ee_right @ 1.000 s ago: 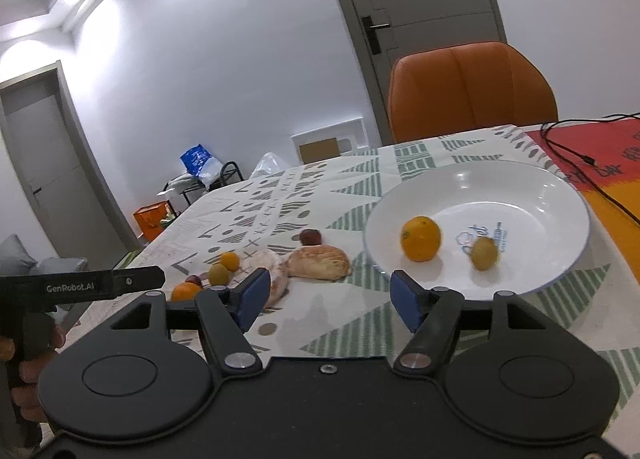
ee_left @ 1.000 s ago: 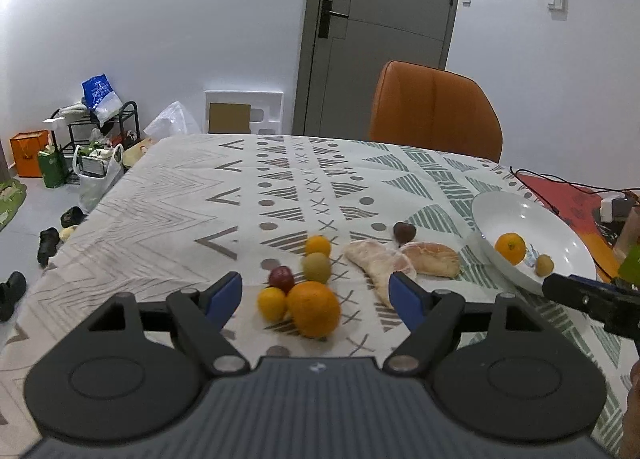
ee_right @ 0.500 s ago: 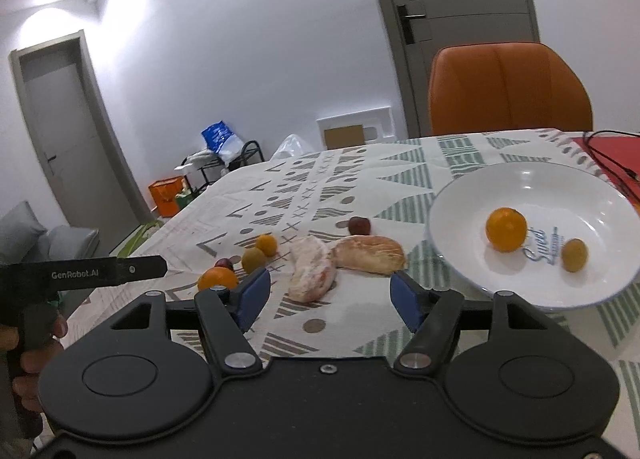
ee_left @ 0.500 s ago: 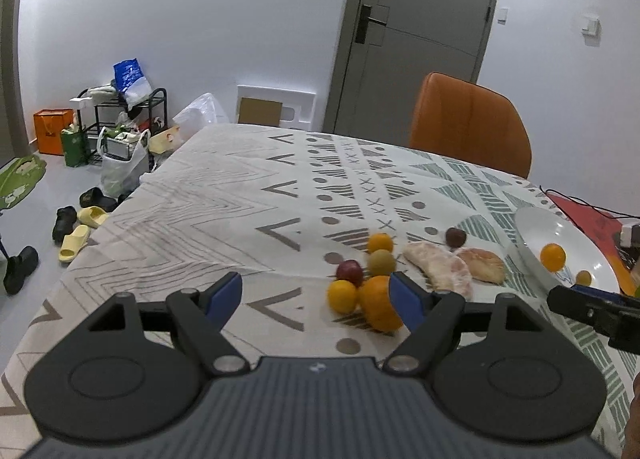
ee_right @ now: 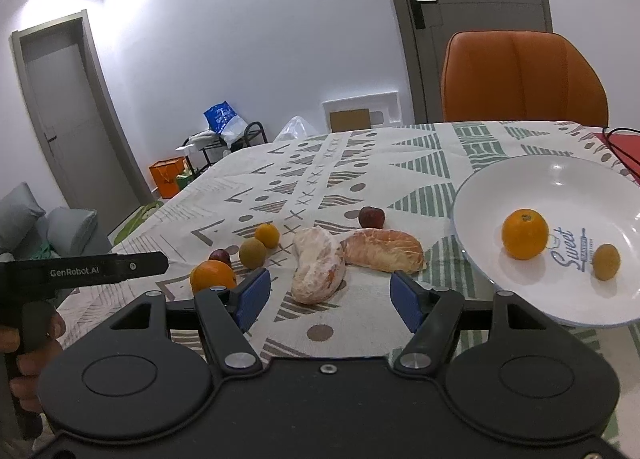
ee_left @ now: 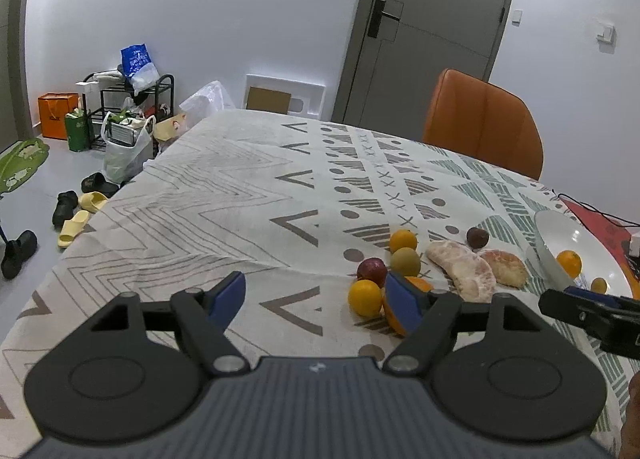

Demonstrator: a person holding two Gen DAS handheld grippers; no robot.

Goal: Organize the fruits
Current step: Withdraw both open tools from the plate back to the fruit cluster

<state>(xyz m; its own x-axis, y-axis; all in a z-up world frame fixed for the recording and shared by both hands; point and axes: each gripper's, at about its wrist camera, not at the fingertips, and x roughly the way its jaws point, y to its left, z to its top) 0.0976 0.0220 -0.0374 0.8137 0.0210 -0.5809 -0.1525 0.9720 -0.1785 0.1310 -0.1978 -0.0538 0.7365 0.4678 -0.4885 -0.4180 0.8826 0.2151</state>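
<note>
Fruit lay loose on the patterned tabletop (ee_right: 400,151); two pieces sat in the white ceramic plate (ee_right: 500,179). Right tool (ee_right: 326,297) faced the peeled pomelo segment (ee_right: 318,265), spread and empty, as was the left tool (ee_left: 316,297). Next move likely required closing in and clamping.

Left gripper (ee_left: 316,297) held low and level, jaws spread wide, nothing between the blue pads (ee_left: 230,295). Right gripper (ee_right: 325,296) likewise agape and empty, level. Hand (ee_right: 34,343) wrapped round the left gripper's handle, left of the right claw.
</note>
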